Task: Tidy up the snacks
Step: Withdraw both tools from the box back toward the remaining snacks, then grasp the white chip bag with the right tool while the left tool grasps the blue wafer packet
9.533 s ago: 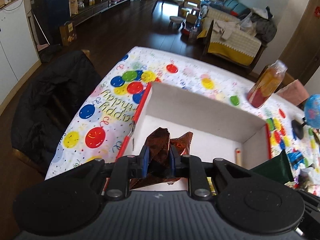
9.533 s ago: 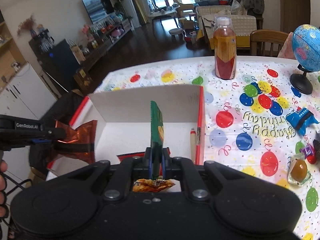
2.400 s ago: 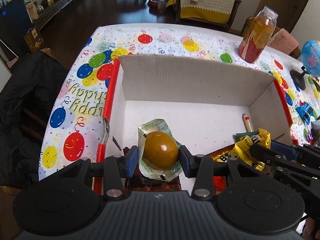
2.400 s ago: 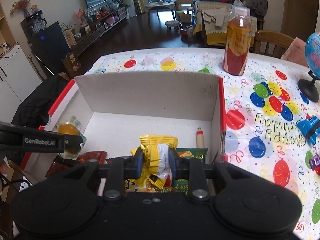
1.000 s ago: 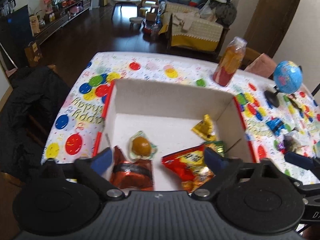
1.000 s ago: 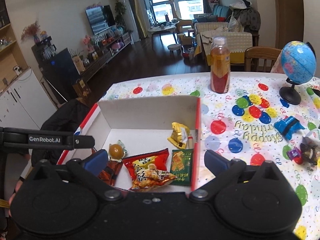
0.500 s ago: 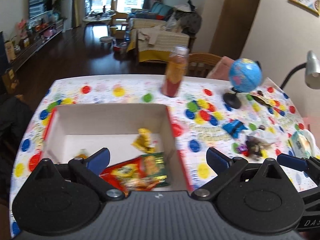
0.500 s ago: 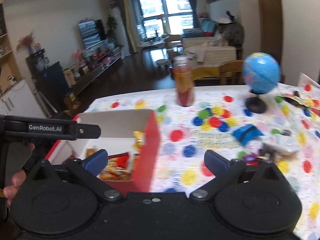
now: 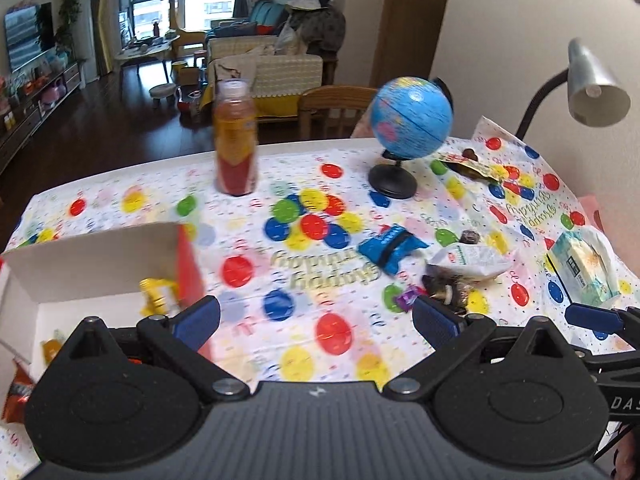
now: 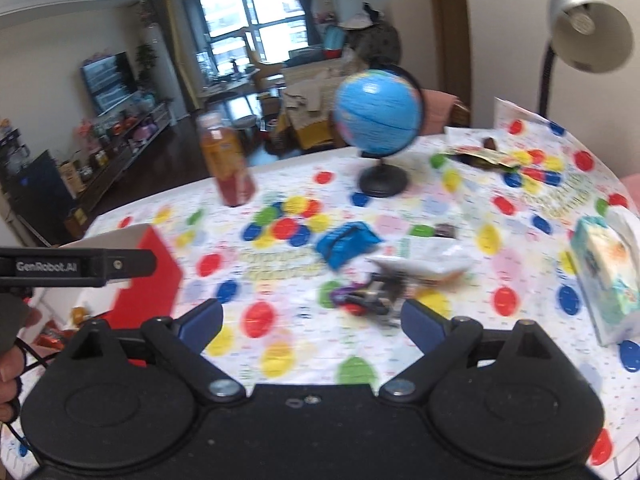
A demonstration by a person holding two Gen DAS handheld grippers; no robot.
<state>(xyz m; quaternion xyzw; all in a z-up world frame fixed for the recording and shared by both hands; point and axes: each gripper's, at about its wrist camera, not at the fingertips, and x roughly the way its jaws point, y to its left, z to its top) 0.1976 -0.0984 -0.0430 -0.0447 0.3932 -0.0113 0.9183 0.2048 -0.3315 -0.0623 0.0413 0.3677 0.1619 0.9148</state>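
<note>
My left gripper (image 9: pixel 316 316) is open and empty above the balloon tablecloth, right of the red and white box (image 9: pixel 100 256). The box holds a yellow packet (image 9: pixel 158 294), a jelly cup (image 9: pixel 52 348) and a brown wrapper (image 9: pixel 18 390). Loose snacks lie on the cloth: a blue packet (image 9: pixel 390 244), a white packet (image 9: pixel 474 258) and small dark candies (image 9: pixel 444 290). My right gripper (image 10: pixel 312 318) is open and empty, facing the same blue packet (image 10: pixel 346 242), white packet (image 10: pixel 420 264) and candies (image 10: pixel 368 296). The box corner (image 10: pixel 148 276) is at its left.
An orange drink bottle (image 9: pixel 234 140), a blue globe (image 9: pixel 410 118), a tissue pack (image 9: pixel 584 268) and a desk lamp (image 9: pixel 596 88) stand on the table. More wrappers (image 9: pixel 470 166) lie behind the globe. The left gripper's body (image 10: pixel 76 266) crosses the right wrist view's left edge.
Both grippers let go of their snacks into the box, opened, pulled back and swung right, away from the box and toward the loose snacks on the cloth.
</note>
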